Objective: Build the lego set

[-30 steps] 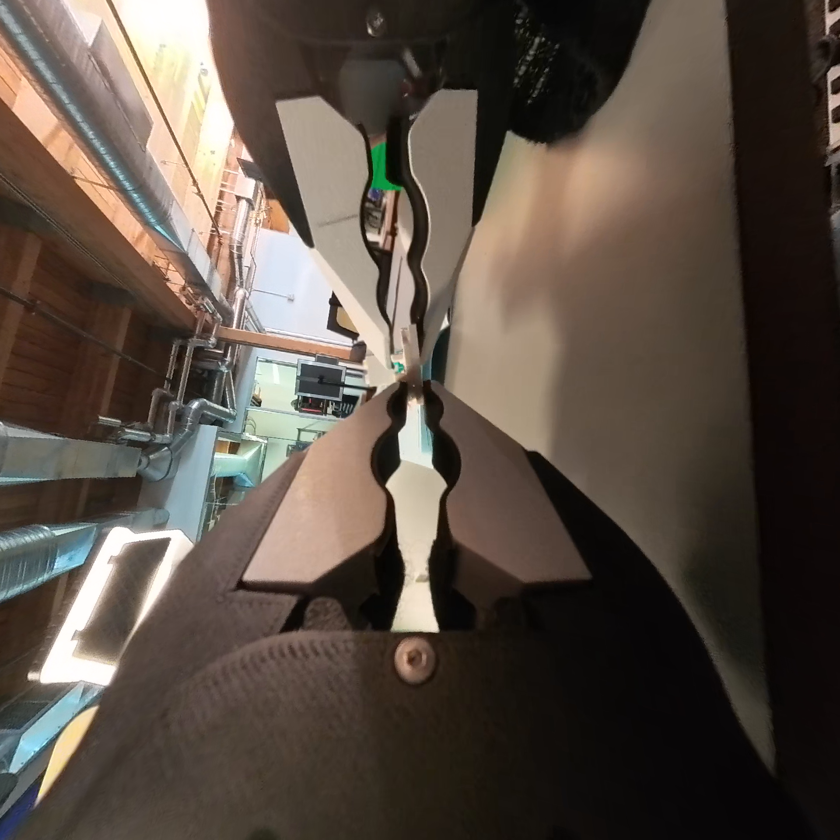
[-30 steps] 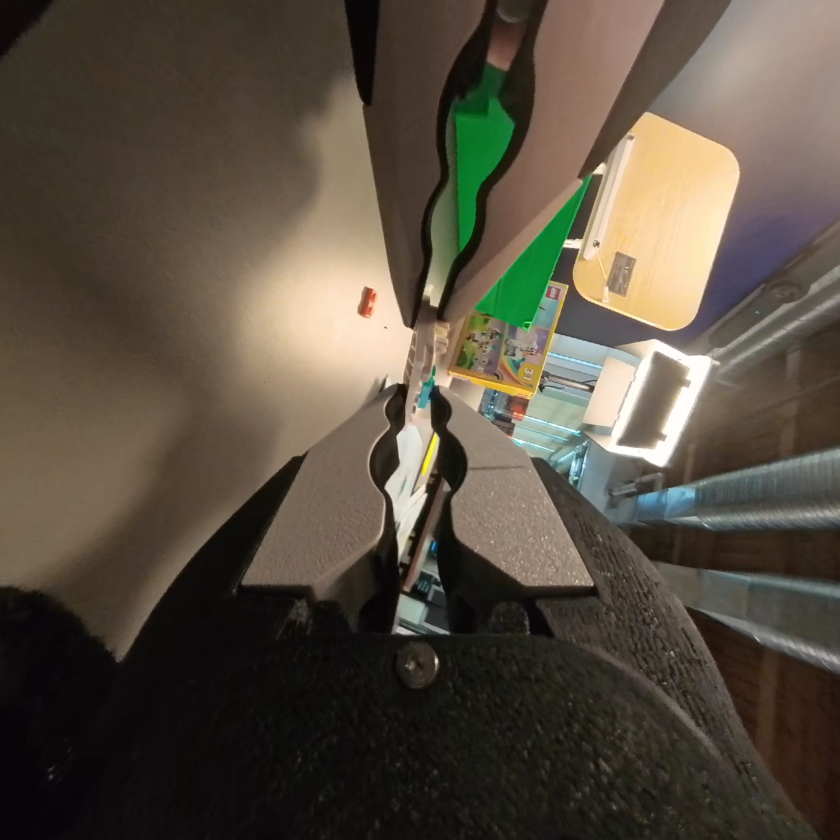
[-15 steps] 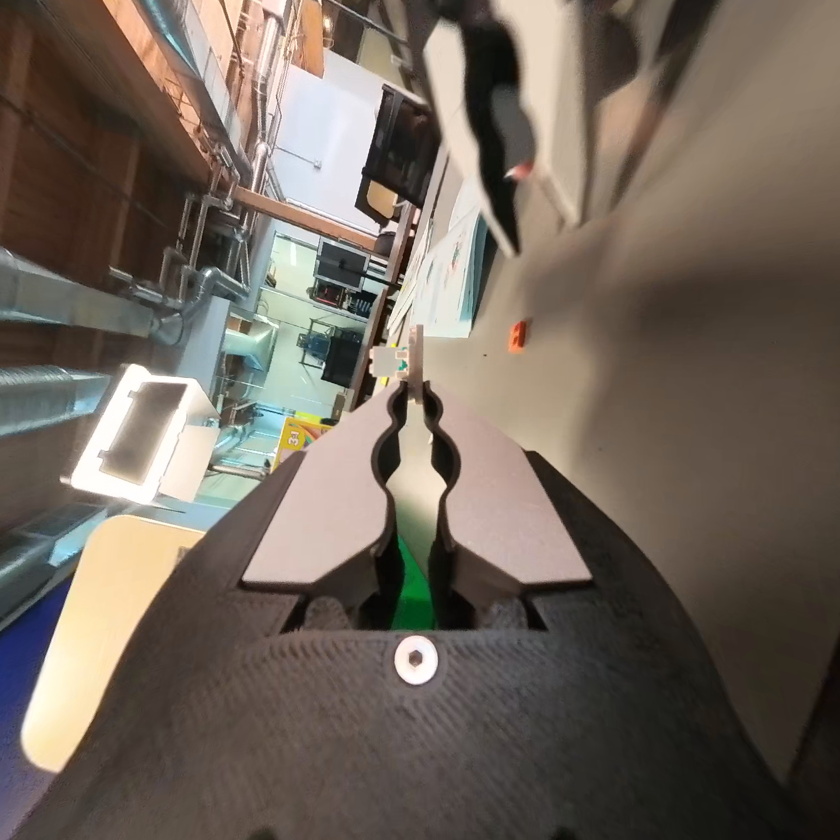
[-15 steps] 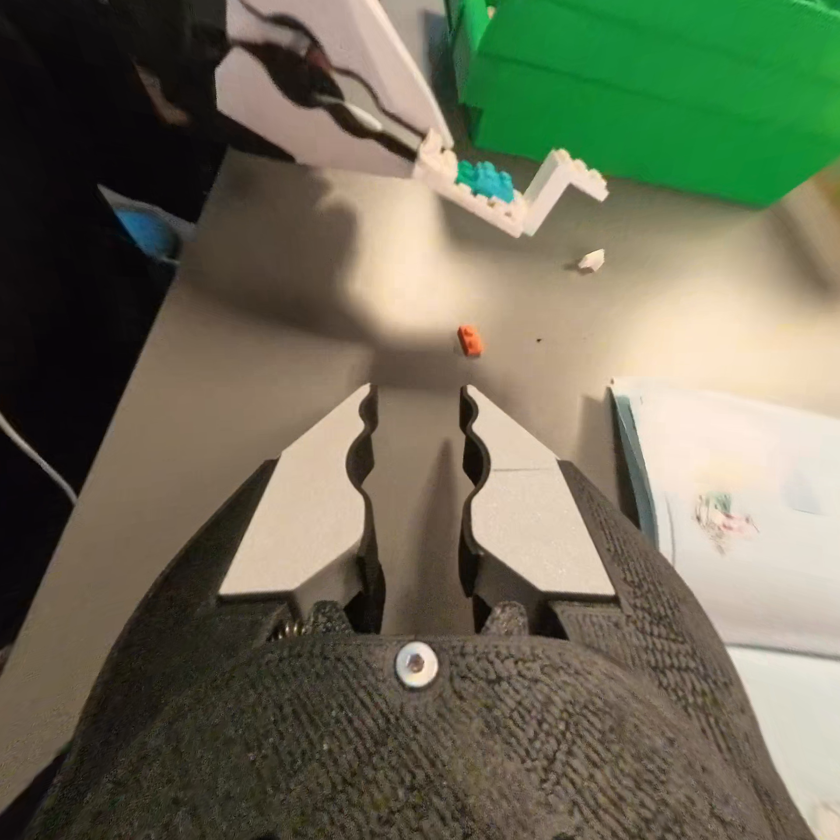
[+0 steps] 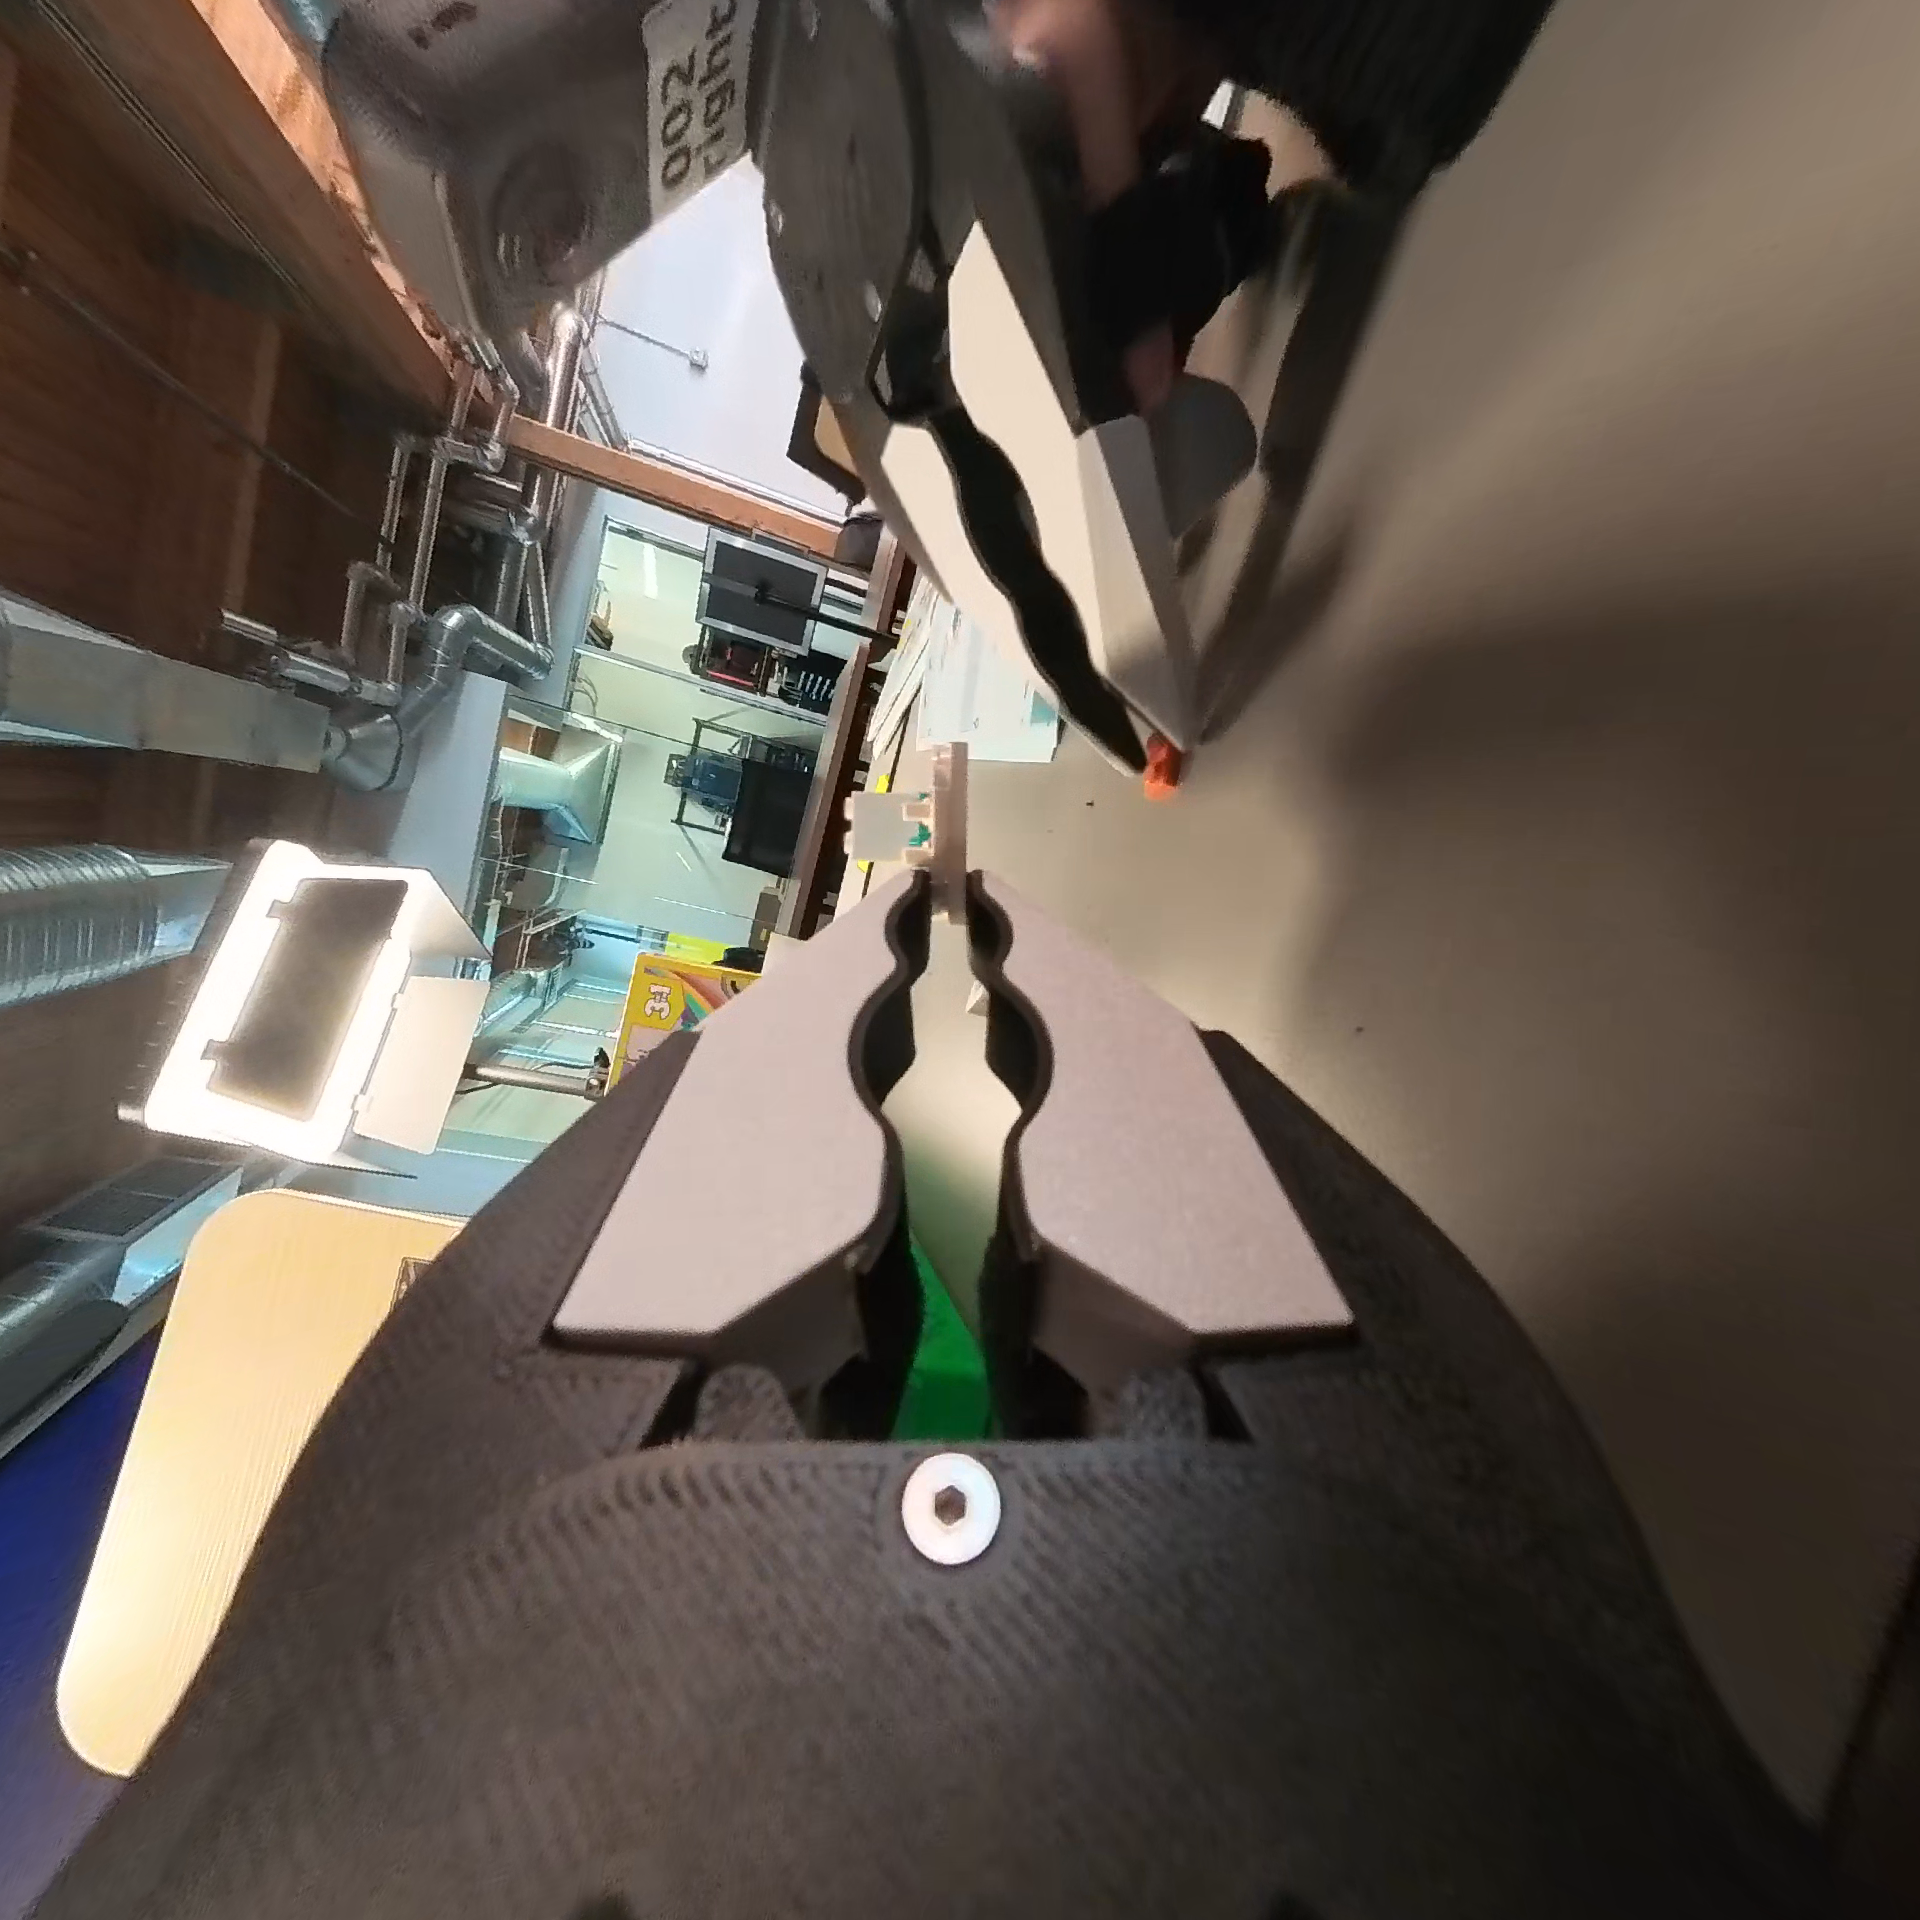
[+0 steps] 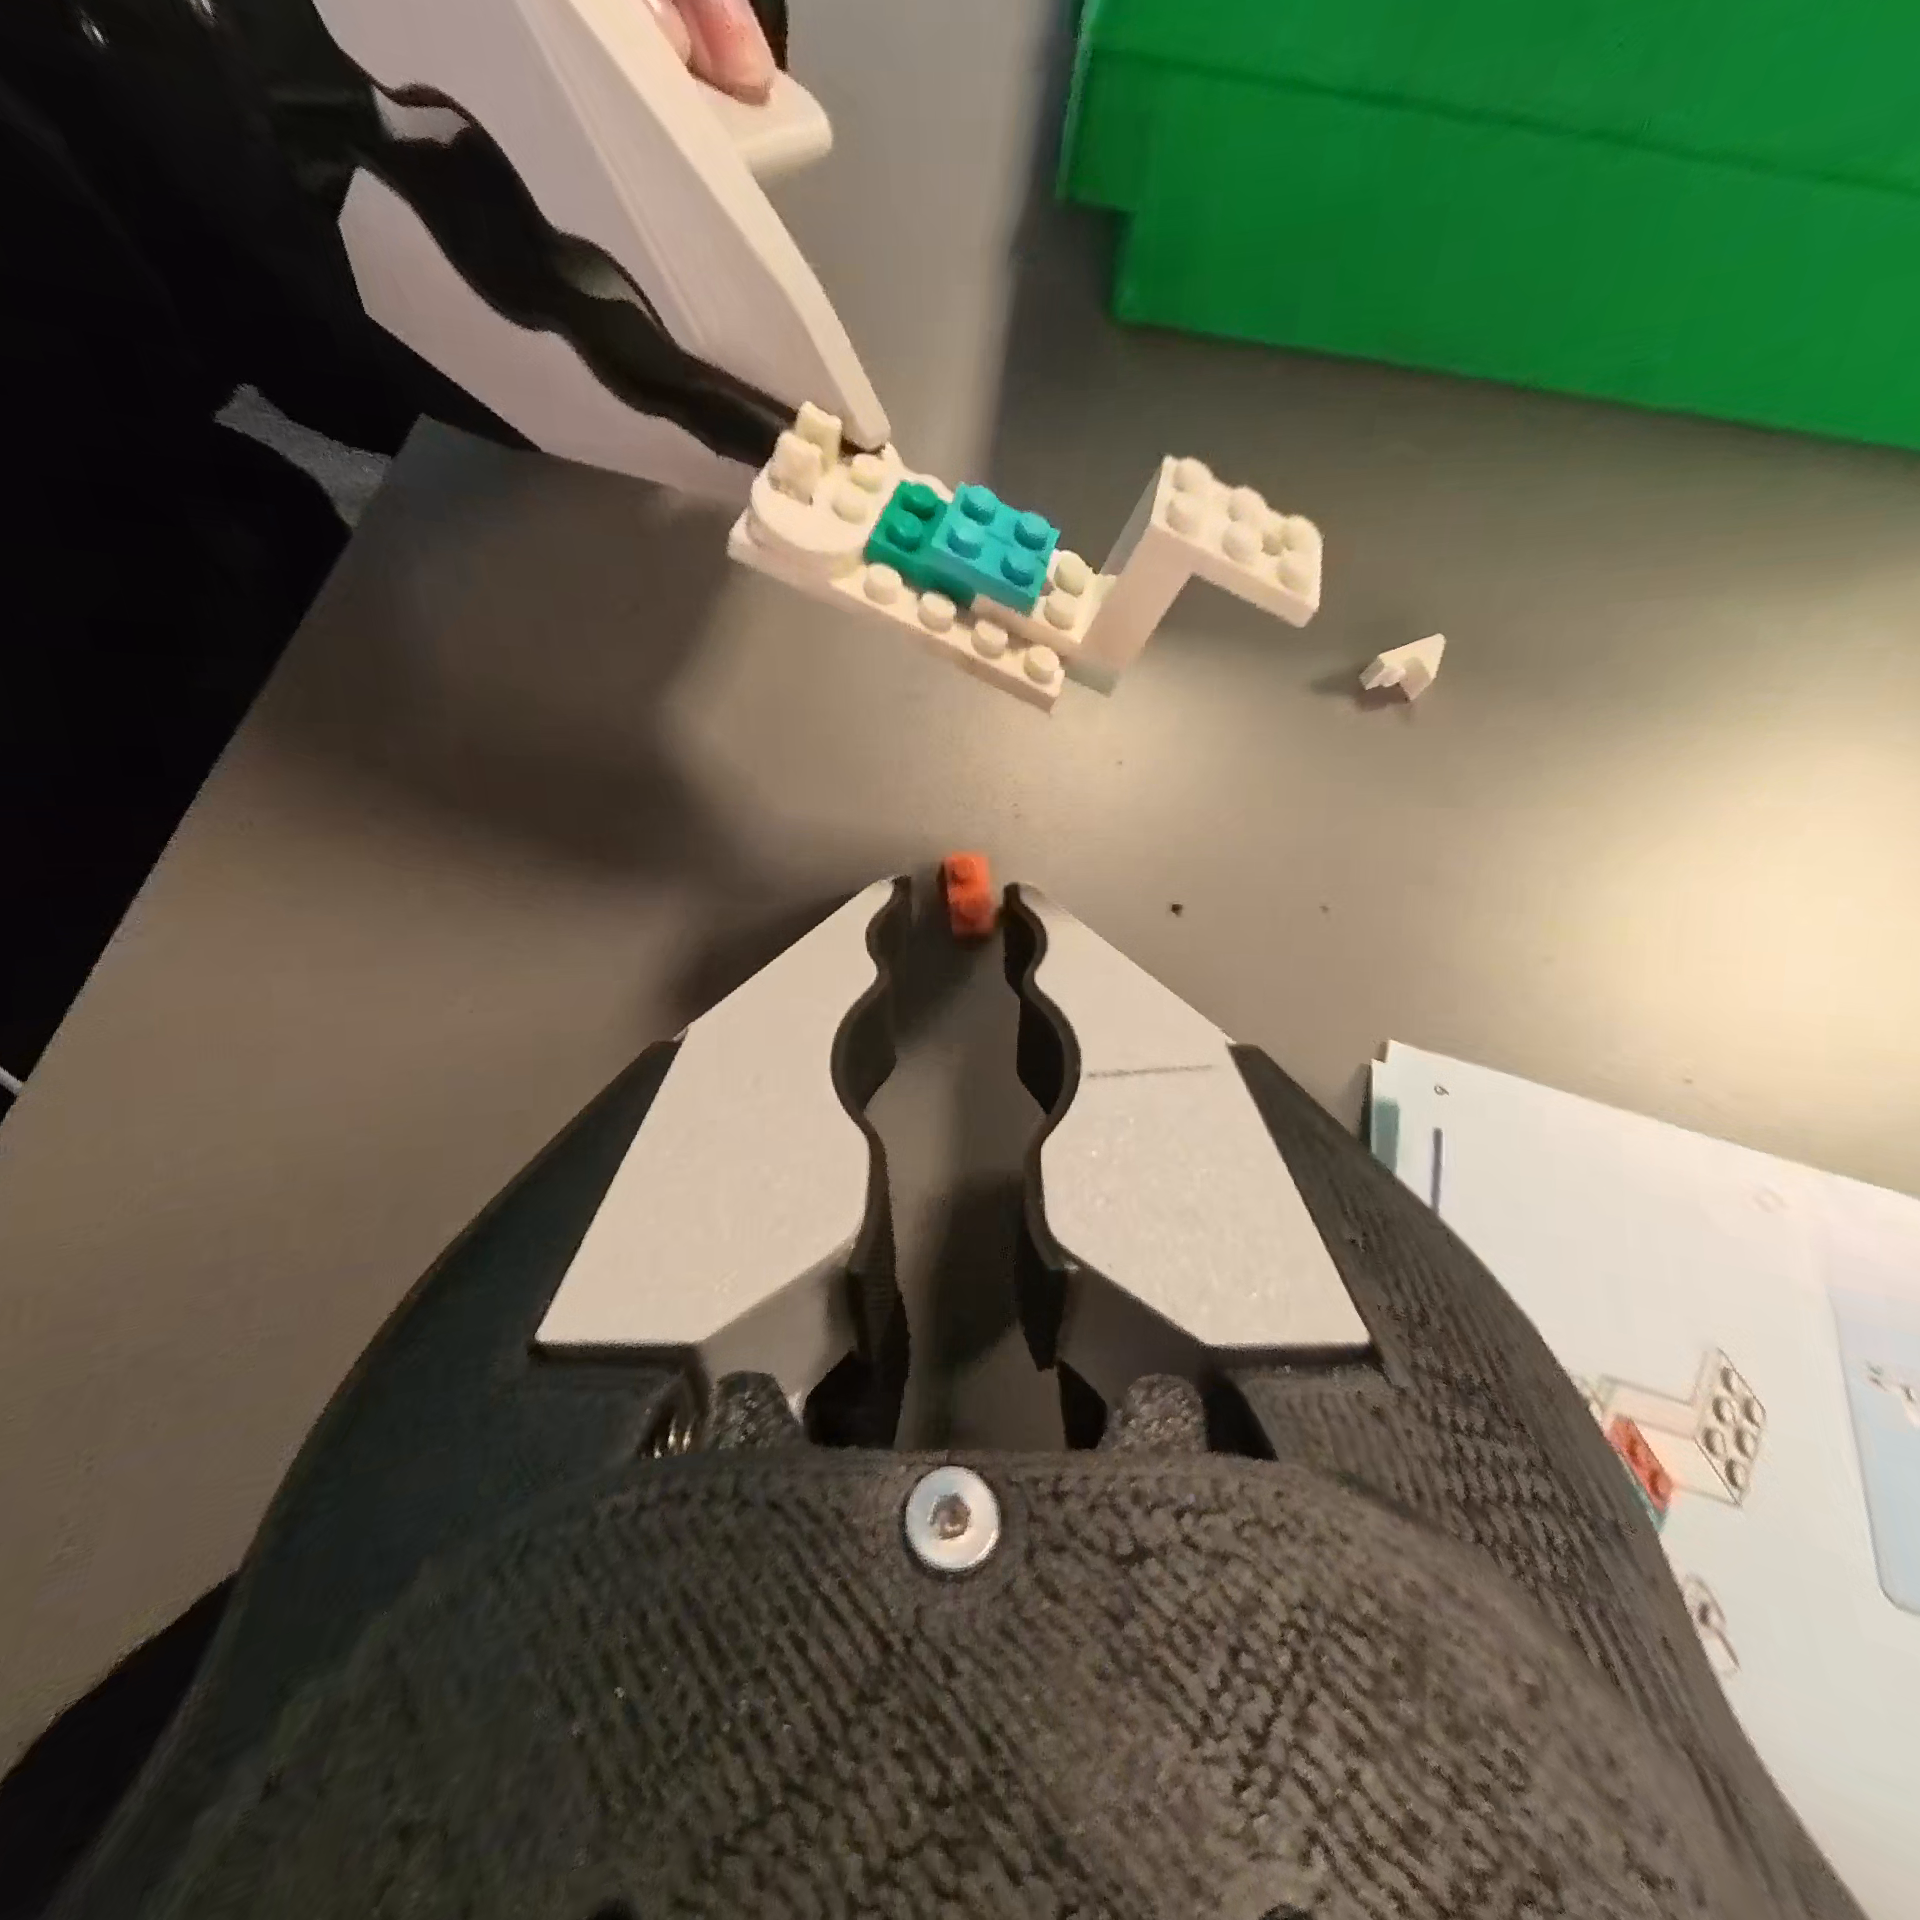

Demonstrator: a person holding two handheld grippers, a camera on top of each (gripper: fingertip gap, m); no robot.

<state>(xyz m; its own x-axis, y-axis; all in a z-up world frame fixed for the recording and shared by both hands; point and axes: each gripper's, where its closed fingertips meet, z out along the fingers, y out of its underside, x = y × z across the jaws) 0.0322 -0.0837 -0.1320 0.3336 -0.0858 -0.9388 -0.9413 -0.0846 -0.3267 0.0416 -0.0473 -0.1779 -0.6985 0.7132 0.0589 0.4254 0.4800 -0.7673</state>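
Grey tabletop (image 6: 416,831) fills my right view. Since half a second ago my right gripper (image 6: 958,896) has come down around the orange brick (image 6: 966,894), jaws narrowed, though contact I cannot tell. My left gripper (image 5: 943,878) stays clamped on the white-and-teal assembly (image 6: 997,561), held above the table, seen only edge-on from its own camera. Green bins (image 6: 1507,208) are cut off.
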